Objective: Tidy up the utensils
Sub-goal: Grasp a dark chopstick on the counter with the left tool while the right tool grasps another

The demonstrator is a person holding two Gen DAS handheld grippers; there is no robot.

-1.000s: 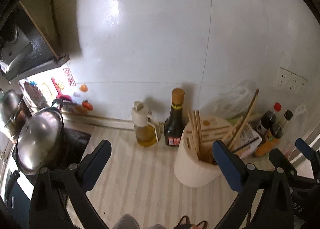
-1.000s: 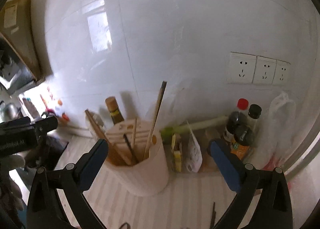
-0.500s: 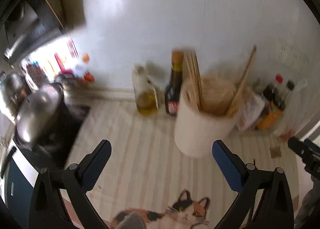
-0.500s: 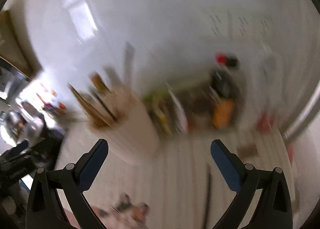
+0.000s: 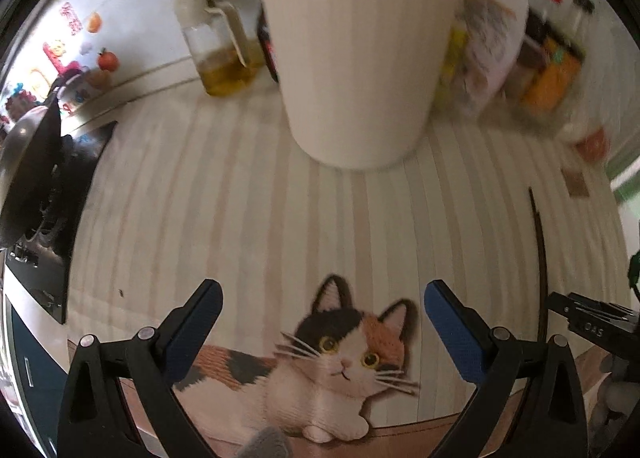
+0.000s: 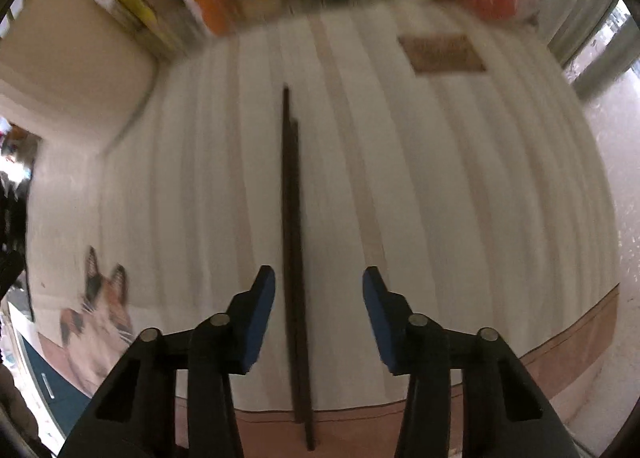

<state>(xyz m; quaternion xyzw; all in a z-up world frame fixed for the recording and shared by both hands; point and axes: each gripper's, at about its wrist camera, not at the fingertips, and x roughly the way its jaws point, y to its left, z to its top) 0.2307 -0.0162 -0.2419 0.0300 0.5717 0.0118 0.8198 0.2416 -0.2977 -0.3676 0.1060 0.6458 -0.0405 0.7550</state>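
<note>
A pair of dark chopsticks point(image 6: 294, 242) lies side by side on the striped mat, running away from me. My right gripper point(image 6: 319, 290) points down over them with the sticks between its blue pads; the jaws are closing and the pads stand clear of the sticks. The same chopsticks point(image 5: 540, 242) show at the right in the left wrist view. A cream utensil holder point(image 5: 356, 53) with wooden chopsticks in it stands at the back. My left gripper point(image 5: 322, 324) hangs open above the cat picture point(image 5: 332, 362), holding nothing.
An oil jug point(image 5: 218, 45) and a dark bottle stand left of the holder. Packets and sauce bottles point(image 5: 548, 69) crowd the back right. A stove with a steel pot point(image 5: 28, 149) is at the left. A brown square point(image 6: 440, 53) lies on the mat.
Both grippers have dropped from facing the wall to close over the mat. The right gripper's jaws have narrowed around the dark chopsticks. The left gripper stays open.
</note>
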